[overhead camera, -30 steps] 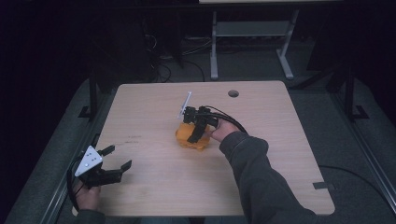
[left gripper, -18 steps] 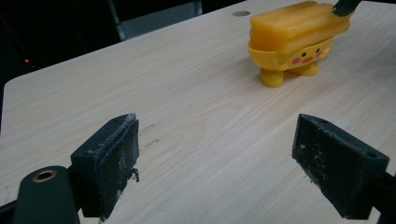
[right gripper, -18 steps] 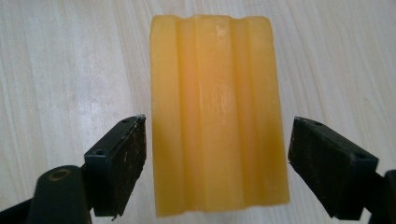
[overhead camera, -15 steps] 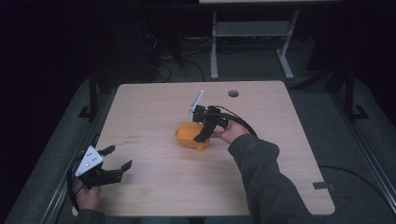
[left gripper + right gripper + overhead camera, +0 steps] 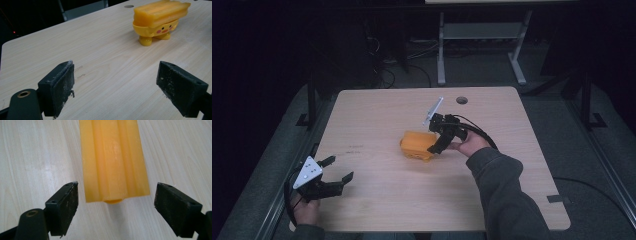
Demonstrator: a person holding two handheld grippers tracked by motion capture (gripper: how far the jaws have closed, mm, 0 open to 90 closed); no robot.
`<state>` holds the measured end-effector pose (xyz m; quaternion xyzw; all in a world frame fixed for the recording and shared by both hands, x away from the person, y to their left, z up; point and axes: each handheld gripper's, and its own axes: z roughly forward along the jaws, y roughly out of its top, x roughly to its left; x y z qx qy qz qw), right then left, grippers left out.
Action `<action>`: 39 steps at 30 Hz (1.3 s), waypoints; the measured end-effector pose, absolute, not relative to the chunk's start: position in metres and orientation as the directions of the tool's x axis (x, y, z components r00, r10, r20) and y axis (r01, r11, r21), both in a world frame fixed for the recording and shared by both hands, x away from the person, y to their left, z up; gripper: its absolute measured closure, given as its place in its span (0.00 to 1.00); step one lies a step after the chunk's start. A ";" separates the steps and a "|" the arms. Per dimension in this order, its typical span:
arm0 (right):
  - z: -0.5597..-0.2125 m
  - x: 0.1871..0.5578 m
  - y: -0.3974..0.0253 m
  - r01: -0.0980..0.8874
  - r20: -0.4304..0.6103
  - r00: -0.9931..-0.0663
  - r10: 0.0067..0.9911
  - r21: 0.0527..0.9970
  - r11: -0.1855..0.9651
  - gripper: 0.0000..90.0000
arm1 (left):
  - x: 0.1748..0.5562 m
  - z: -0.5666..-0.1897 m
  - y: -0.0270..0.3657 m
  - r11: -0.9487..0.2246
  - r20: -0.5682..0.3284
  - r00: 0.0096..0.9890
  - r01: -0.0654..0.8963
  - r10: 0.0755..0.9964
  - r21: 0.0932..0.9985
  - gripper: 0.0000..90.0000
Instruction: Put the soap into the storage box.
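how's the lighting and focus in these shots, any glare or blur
High view: dim, surroundings nearly black, light wooden table lit, slightly soft. Left gripper view: bright, yellow plastic duck-faced toy sharp. Right gripper view: soft sheen along the toy's ridged top, near black jaws slightly blurred.

Setting: a lab or test room, dimly lit. A light wood tabletop (image 5: 377,120) with a round cable hole (image 5: 462,100) stands on dark grey floor (image 5: 602,150). Loose cables (image 5: 397,75) lie on the floor behind it, beside a grey metal stand (image 5: 482,35) with two legs. Dark rails (image 5: 592,165) run along both sides of the table. No household furnishing visible.
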<state>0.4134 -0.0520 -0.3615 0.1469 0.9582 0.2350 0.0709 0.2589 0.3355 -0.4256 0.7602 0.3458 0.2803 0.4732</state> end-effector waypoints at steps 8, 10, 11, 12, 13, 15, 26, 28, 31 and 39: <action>-0.361 0.408 -0.066 0.262 -0.059 -0.942 0.331 0.485 0.834 0.22 | 0.259 -0.426 0.335 -0.324 0.107 0.607 0.261 0.788 0.909 0.15; -0.361 0.408 -0.068 0.262 -0.063 -0.941 0.332 0.484 0.835 0.22 | 0.259 -0.426 0.335 -0.324 0.106 0.607 0.261 0.788 0.909 0.15; -0.362 0.407 -0.070 0.271 -0.058 -0.939 0.340 0.485 0.832 0.22 | 0.259 -0.426 0.335 -0.322 0.105 0.606 0.261 0.788 0.910 0.15; -0.362 0.406 -0.071 0.275 -0.059 -0.937 0.344 0.483 0.831 0.22 | 0.259 -0.426 0.335 -0.323 0.105 0.607 0.262 0.788 0.909 0.15; -0.363 0.406 -0.073 0.282 -0.050 -0.936 0.348 0.484 0.829 0.22 | 0.259 -0.426 0.335 -0.323 0.105 0.607 0.262 0.788 0.910 0.15; -0.364 0.404 -0.078 0.284 -0.054 -0.934 0.352 0.487 0.826 0.22 | 0.259 -0.426 0.335 -0.323 0.105 0.606 0.261 0.788 0.910 0.15; -0.366 0.401 -0.096 0.318 -0.040 -0.920 0.389 0.499 0.806 0.22 | 0.259 -0.425 0.335 -0.333 0.112 0.608 0.263 0.786 0.906 0.15; -0.366 0.400 -0.098 0.317 -0.041 -0.921 0.387 0.501 0.806 0.22 | 0.259 -0.426 0.335 -0.332 0.112 0.607 0.264 0.787 0.905 0.15; -0.368 0.399 -0.103 0.319 -0.043 -0.918 0.393 0.508 0.800 0.22 | 0.259 -0.425 0.336 -0.335 0.114 0.607 0.265 0.786 0.904 0.15; -0.374 0.396 -0.116 0.347 -0.030 -0.909 0.417 0.501 0.793 0.22 | 0.259 -0.426 0.335 -0.328 0.108 0.606 0.265 0.788 0.907 0.15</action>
